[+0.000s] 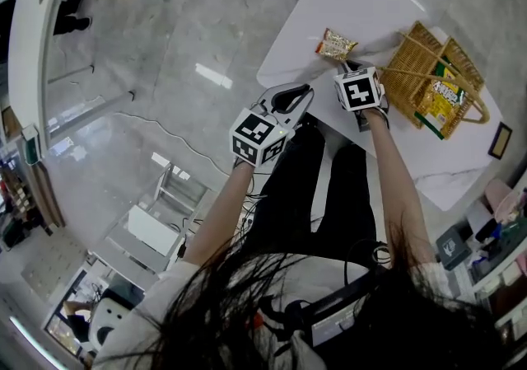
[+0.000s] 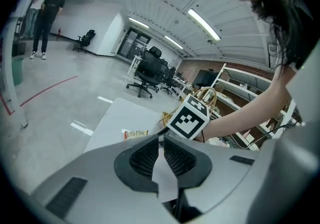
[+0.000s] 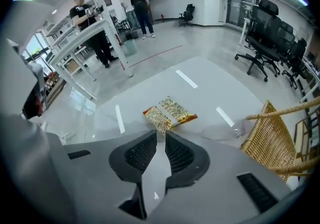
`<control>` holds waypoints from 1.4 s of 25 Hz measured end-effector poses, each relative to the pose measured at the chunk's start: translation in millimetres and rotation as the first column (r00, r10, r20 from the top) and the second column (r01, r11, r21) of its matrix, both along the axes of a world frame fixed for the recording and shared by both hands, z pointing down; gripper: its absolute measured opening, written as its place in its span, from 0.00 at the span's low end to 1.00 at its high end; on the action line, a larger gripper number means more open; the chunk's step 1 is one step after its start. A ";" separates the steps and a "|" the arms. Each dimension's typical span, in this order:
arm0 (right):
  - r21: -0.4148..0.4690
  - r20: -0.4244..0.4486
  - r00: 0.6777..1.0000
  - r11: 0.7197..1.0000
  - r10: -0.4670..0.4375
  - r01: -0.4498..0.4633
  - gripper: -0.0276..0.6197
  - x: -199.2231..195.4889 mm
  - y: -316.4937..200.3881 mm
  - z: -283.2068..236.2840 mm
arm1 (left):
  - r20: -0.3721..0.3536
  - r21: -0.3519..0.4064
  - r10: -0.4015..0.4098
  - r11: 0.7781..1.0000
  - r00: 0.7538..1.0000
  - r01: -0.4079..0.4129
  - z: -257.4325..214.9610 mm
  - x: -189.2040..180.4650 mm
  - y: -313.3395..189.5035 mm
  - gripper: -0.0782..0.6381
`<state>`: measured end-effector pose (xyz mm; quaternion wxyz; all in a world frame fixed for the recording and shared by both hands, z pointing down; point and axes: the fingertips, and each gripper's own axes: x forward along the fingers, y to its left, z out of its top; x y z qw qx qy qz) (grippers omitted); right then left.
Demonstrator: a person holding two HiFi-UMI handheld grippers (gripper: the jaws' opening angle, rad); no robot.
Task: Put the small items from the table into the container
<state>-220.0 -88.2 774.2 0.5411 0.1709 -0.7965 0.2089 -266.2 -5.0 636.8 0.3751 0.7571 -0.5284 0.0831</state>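
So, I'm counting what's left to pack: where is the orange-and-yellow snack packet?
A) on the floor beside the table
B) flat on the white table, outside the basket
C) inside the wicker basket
B: the snack packet lies flat on the white table, clear of the wicker basket and just ahead of the right gripper fingers.
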 end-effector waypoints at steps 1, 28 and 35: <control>0.002 -0.016 1.000 1.000 -0.002 0.002 0.14 0.7 -1.5 5.8 | -0.003 -0.004 -0.004 1.000 1.000 0.004 2.2 -1.1 2.4 0.15; -0.032 -0.022 0.989 0.988 0.148 -0.149 0.07 -2.8 -11.8 8.4 | -0.015 -0.035 -0.034 0.999 0.999 0.033 16.0 -19.3 19.6 0.15; -0.093 0.088 0.969 0.971 0.229 -0.221 0.07 5.0 5.6 -38.2 | 0.008 -0.011 -0.028 1.000 1.000 0.028 -5.1 -28.0 8.1 0.15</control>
